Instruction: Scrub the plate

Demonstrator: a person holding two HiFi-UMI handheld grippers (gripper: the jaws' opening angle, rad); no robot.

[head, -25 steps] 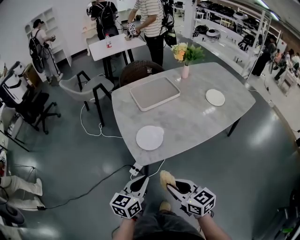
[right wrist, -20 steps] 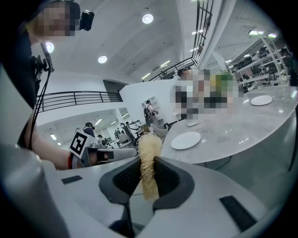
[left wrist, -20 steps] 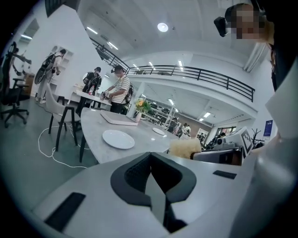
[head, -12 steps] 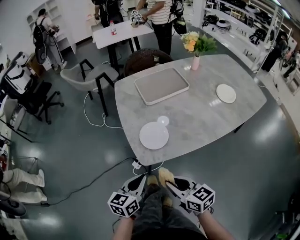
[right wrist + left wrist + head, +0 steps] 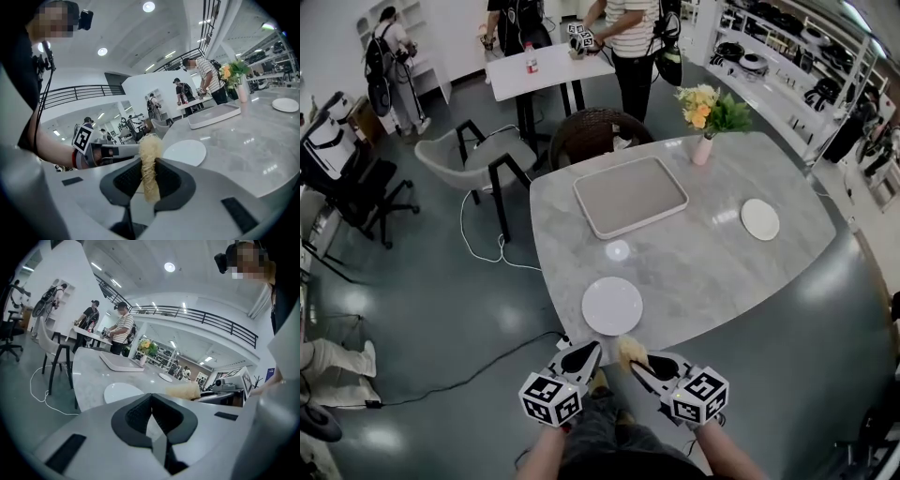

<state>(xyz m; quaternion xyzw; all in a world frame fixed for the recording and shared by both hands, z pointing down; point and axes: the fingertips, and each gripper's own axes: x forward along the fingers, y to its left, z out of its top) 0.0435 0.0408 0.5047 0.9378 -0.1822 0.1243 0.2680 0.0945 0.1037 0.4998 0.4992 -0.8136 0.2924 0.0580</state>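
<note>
The plate [image 5: 612, 306] lies flat and bare near the worktop [image 5: 694, 267] edge closest to you, at 12 o'clock from both grippers and apart from them. Your right gripper [image 5: 642, 366] is clamped on a pale yellow fibrous scrubber [image 5: 631, 352], which stands up past the jaw tips. Your left gripper [image 5: 583, 357] is closed with nothing between its jaws. Neither is over the plate yet, so the step in hand looks like the approach. Bring the scrubber forward and down so that its free end, not the jaw tips, meets the plate face. Then work in small circles from the middle out to the rim. The plate will probably slide on the smooth top, so consider pressing the left gripper on the rim at 9 o'clock to pin it before you rub. Keep the pressure light, since the scrubber looks soft and may bend or slip in the grip. The tray [image 5: 630, 195] at 12 o'clock from the plate and the second plate [image 5: 759, 218] at 2 o'clock are well apart and out of your way.
</note>
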